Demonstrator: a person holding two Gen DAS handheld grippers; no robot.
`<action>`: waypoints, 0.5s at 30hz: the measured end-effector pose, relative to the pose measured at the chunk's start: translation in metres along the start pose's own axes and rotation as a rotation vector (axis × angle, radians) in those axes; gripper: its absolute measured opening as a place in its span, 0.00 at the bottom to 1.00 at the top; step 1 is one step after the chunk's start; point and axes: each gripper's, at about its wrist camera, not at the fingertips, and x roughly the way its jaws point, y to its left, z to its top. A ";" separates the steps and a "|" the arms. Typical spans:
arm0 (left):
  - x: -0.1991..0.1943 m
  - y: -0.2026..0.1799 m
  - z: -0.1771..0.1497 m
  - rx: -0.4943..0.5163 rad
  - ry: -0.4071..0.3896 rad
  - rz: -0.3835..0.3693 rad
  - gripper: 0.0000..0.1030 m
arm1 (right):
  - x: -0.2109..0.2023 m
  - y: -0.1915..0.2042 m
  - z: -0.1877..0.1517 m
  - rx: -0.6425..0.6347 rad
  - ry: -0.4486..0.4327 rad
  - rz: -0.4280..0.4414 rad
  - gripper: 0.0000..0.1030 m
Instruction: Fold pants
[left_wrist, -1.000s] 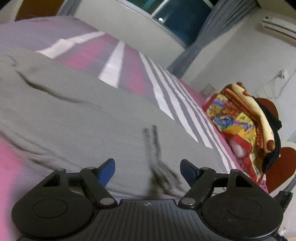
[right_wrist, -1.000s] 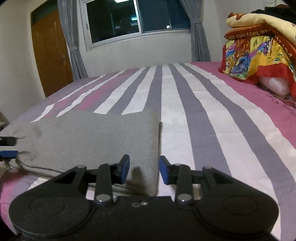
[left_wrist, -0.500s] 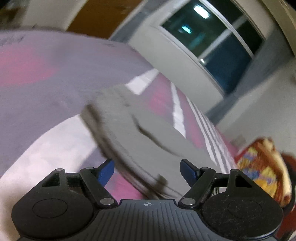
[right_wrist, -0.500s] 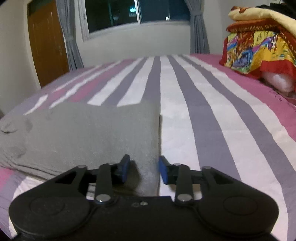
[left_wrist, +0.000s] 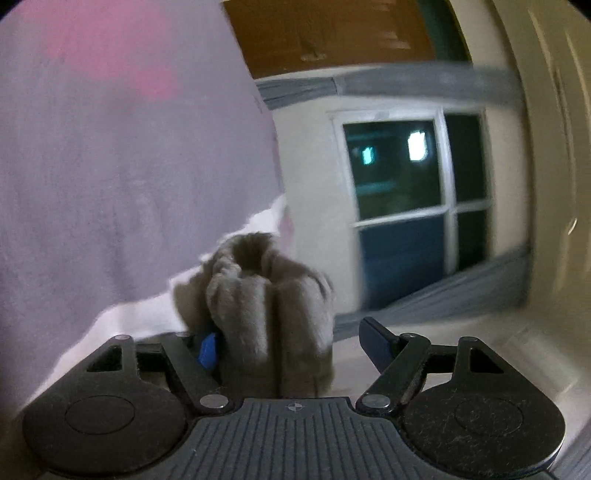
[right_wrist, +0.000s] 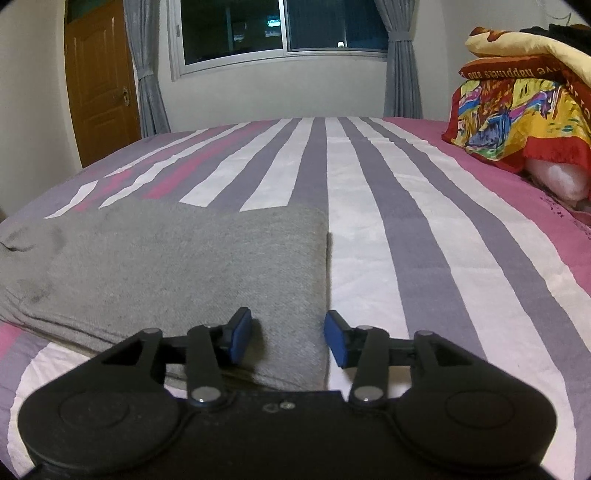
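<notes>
Left gripper (left_wrist: 291, 343), rolled sideways, jaws closing around bunched pants (left_wrist: 273, 314) (ungripped); right gripper (right_wrist: 289, 338) released, opening.

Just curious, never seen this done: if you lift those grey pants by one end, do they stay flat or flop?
Probably flop: the grey pants lie soft and creased, and their end bunches into folds. They look light, and their knit seems unlikely to slip.

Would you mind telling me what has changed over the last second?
The left gripper rolled and swung to the pants edge, jaws closing with bunched fabric between them, not yet clamped. The right gripper has been opening over the folded corner. The pants still lie on the striped bed.
</notes>
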 end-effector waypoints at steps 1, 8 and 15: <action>0.007 -0.006 -0.008 0.024 0.004 -0.030 0.35 | 0.000 0.000 0.000 -0.001 0.001 -0.001 0.44; 0.011 -0.013 -0.025 0.236 -0.003 0.152 0.52 | 0.001 0.002 0.000 -0.001 0.005 -0.008 0.45; 0.053 -0.027 -0.037 0.388 0.109 0.181 0.76 | 0.002 0.005 0.000 -0.012 0.004 -0.018 0.45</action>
